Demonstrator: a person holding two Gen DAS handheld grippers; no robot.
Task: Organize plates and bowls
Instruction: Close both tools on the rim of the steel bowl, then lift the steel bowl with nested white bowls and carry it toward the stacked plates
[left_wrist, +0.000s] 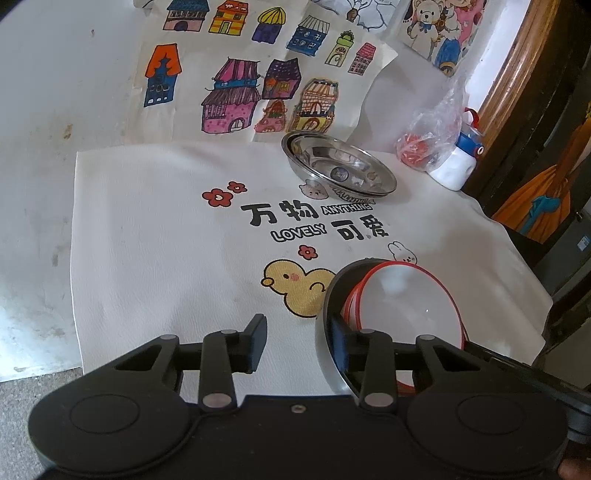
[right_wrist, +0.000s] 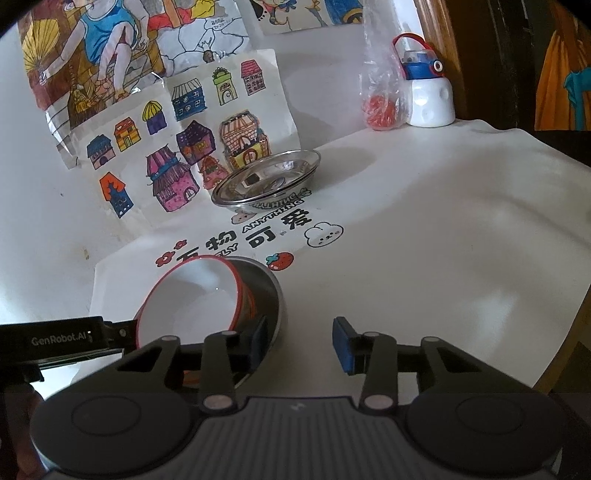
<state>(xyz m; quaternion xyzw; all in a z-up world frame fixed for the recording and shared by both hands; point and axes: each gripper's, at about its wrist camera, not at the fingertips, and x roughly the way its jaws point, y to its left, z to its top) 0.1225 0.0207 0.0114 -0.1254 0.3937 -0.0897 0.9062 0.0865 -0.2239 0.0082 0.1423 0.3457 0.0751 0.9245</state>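
A stack of bowls lies between my two grippers: a white bowl with a red rim (left_wrist: 410, 302) (right_wrist: 192, 299) nested in a steel bowl (left_wrist: 328, 295) (right_wrist: 271, 291). My left gripper (left_wrist: 299, 343) is open, its right finger inside the steel bowl's rim. My right gripper (right_wrist: 301, 343) is open, its left finger at the same stack's rim; the left gripper's body (right_wrist: 62, 338) shows beside the stack. Stacked steel plates (left_wrist: 340, 164) (right_wrist: 267, 179) sit further back on the mat.
A white printed mat (left_wrist: 184, 229) (right_wrist: 424, 229) covers the table. Children's drawings (left_wrist: 251, 74) (right_wrist: 177, 122) lean behind. A plastic bag with red items (left_wrist: 428, 140) (right_wrist: 380, 99) and a white bottle (left_wrist: 454, 162) (right_wrist: 428, 96) stand at the back right by a wooden frame (left_wrist: 517, 62).
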